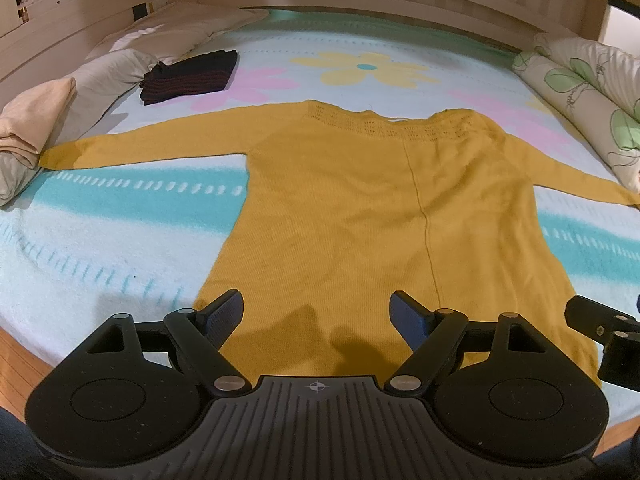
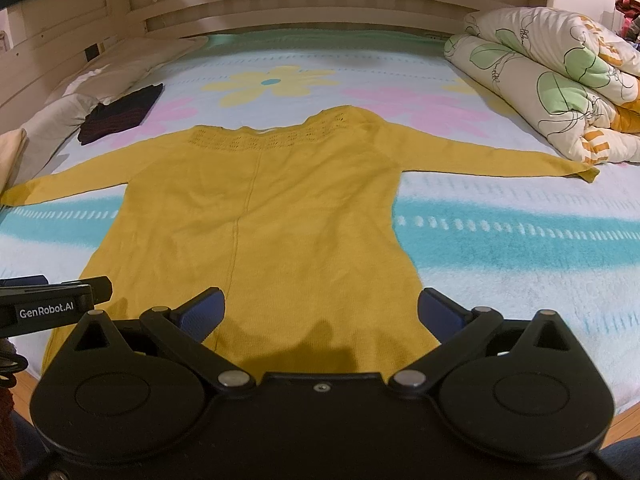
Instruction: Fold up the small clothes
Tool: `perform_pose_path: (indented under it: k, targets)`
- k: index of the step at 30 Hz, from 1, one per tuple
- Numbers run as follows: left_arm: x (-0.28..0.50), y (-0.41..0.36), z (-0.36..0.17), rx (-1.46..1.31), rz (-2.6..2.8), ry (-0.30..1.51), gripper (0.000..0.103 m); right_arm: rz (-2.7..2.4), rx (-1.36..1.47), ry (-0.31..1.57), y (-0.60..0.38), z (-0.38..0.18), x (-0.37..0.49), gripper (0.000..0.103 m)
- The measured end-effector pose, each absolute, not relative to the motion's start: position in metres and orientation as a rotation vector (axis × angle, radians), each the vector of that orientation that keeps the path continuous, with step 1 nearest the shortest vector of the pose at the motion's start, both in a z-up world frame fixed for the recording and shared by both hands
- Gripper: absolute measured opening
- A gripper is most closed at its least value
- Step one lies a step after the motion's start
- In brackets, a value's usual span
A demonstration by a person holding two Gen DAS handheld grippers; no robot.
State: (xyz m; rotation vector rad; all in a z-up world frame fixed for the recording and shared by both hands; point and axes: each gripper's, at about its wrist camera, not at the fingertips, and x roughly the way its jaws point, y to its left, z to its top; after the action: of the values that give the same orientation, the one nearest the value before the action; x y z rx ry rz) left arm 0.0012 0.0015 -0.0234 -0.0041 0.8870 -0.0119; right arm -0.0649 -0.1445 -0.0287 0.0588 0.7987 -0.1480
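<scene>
- Black linkage arms and blue-padded fingers of the left gripper (image 1: pixel 317 312) fill the foreground of the left wrist view, spread wide and holding nothing, poised just above the hem of a mustard-yellow sweater (image 1: pixel 360 208).
- Seen from the right wrist view, the right gripper (image 2: pixel 320 310) takes the same pose, its blue pads (image 2: pixel 440 308) wide apart and empty over the right half of the hem; the left gripper's black body, lettered "GenRobot.AI", juts in at the left edge.
- Fine-knit and ribless, the sweater (image 2: pixel 256 216) lies flat on the bed (image 2: pixel 500 240), hem nearest the cameras, an openwork lace band at the neckline, a thin vertical seam down the middle, both long sleeves stretched straight out to the sides.
- Fleecy bedding under it carries teal stripes and large yellow and pink flowers.
- Folded dark garment (image 1: pixel 192 78) with faint reddish stripes sits near the far left of the bed, well apart from the sweater.
- Cream pillows (image 1: pixel 100 68) line the left edge; a rolled quilt (image 2: pixel 552 80) printed with green leaves lies at the right, near the sleeve's cuff.
- Pale slatted wooden headboard (image 2: pixel 320 12) closes the far side.
</scene>
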Motion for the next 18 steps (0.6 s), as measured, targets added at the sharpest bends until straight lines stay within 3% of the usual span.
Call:
perform_pose_path:
  k: [18]
  targets:
    - [0.0019,-0.0042,-0.0245,0.011,-0.007,0.898,0.08,-0.143,0.045,0.783,-0.143,-0.0236,-0.0674,0.102]
